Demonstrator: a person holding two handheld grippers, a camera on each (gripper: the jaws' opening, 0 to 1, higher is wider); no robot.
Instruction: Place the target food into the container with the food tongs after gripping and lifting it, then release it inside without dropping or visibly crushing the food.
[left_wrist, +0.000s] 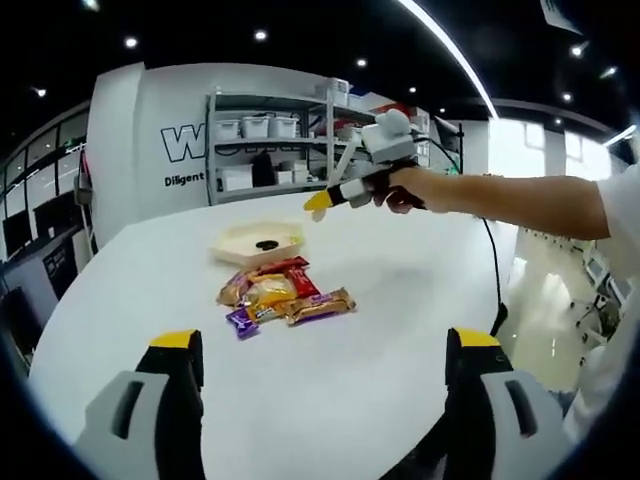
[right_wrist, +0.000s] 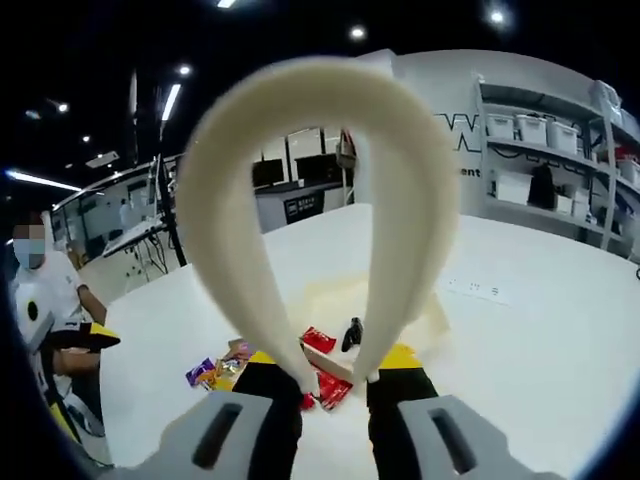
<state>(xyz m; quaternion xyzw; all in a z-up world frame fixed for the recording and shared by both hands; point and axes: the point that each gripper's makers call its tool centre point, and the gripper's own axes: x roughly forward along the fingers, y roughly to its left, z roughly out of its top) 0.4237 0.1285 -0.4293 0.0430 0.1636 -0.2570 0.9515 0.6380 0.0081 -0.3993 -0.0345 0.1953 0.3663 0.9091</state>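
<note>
Several wrapped snacks lie mid-bench beside the cream tray. Left gripper gapes wide; right gripper clamps the cream tongs above them.

A white round worktop stands in a dark-ceilinged room with small spotlights. Behind it, a metal shelf rack holds white boxes against a white lettered wall.
</note>
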